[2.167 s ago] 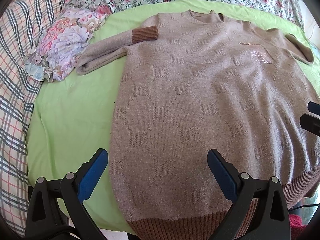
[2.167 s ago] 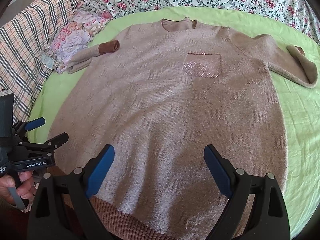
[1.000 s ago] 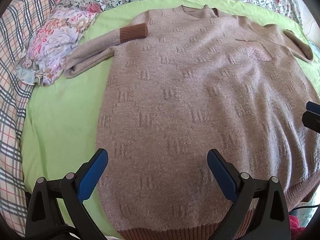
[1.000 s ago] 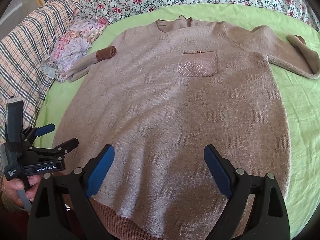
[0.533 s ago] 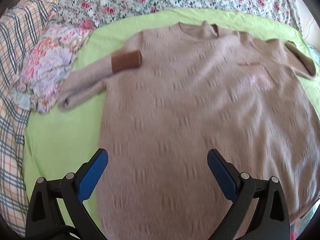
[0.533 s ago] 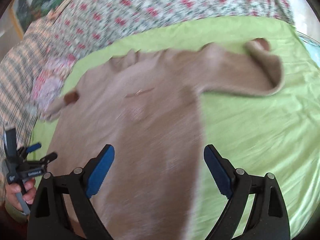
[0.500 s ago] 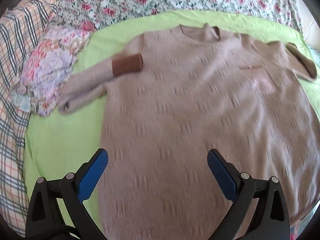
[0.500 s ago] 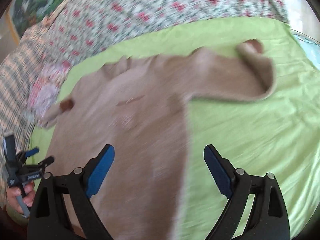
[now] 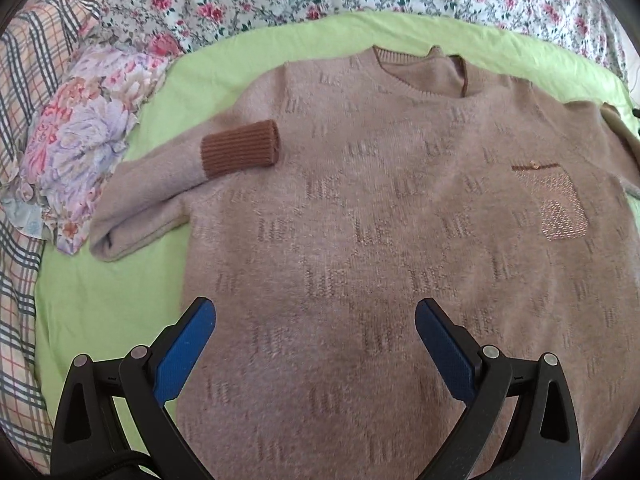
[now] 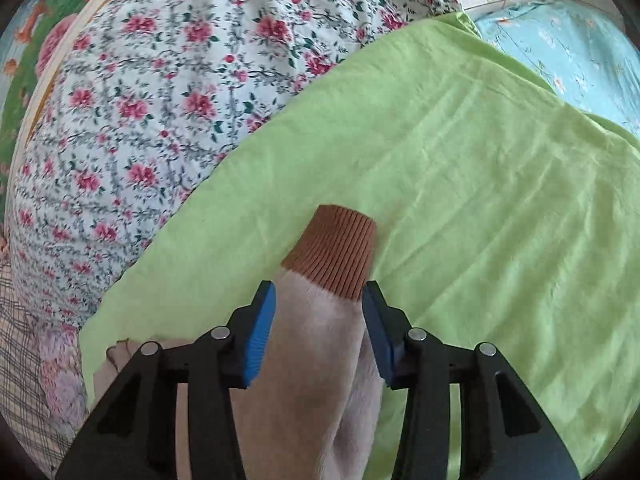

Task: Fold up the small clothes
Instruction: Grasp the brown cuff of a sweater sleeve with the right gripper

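Note:
A beige knit sweater (image 9: 380,220) with a chest pocket lies flat, front up, on a green sheet (image 9: 100,300). Its left sleeve is folded back, the brown cuff (image 9: 240,148) resting on the shoulder. My left gripper (image 9: 316,344) hovers open over the sweater's lower body with nothing between its blue pads. In the right wrist view, my right gripper (image 10: 318,320) straddles the other sleeve (image 10: 320,360) just behind its brown cuff (image 10: 332,256). Its jaws are closing, with the sleeve between the pads and not visibly squeezed.
A crumpled floral cloth (image 9: 80,140) lies left of the sweater beside a plaid blanket (image 9: 20,240). Rose-print bedding (image 10: 160,100) runs along the far edge of the sheet (image 10: 480,200). Light blue fabric (image 10: 560,40) lies beyond the sheet's right corner.
My right gripper swung from over the sweater's body out to the right sleeve, and its jaws narrowed around it. My left gripper moved up along the sweater towards the chest.

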`<state>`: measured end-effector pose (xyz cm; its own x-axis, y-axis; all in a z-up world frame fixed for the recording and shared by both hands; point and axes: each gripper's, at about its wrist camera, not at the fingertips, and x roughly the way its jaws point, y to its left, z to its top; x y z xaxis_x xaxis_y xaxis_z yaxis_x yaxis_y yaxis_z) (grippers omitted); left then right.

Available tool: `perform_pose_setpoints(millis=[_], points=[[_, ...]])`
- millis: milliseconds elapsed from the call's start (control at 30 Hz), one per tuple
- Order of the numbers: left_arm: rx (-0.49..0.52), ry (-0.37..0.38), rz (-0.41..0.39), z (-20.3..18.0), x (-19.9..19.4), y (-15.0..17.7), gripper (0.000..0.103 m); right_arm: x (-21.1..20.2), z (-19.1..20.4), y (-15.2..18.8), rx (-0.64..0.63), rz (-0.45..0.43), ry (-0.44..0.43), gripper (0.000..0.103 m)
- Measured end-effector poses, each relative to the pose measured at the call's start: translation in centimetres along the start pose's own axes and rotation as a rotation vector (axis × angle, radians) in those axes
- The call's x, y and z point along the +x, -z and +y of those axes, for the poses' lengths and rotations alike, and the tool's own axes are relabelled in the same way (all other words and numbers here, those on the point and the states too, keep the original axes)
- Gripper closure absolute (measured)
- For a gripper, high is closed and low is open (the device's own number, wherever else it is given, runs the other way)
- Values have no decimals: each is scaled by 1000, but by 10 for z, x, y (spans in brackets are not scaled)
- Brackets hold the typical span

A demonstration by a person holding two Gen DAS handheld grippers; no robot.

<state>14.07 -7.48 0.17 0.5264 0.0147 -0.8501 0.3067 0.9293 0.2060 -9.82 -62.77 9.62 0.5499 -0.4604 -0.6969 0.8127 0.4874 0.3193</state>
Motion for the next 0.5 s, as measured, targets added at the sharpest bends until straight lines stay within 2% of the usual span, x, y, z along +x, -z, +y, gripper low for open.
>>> perform_pose_setpoints(millis=[133, 167, 200, 233, 367, 500], points=[[-3, -6, 14, 0, 9, -4, 3, 39, -14, -4, 41, 96, 7, 58], [-3, -6, 15, 1, 11, -5, 3, 42, -13, -2, 20, 102, 20, 62], [-6, -5, 15, 1, 13, -6, 3, 41, -10, 0, -16, 96, 37, 67], [-7, -7, 16, 2, 14, -7, 3, 38, -7, 1, -38, 96, 39, 91], [-28, 21, 8, 6, 14, -11, 3, 1, 24, 13, -85, 55, -28, 95], [-50, 54, 0, 7, 11, -9, 3, -46, 87, 33, -154, 41, -179, 95]])
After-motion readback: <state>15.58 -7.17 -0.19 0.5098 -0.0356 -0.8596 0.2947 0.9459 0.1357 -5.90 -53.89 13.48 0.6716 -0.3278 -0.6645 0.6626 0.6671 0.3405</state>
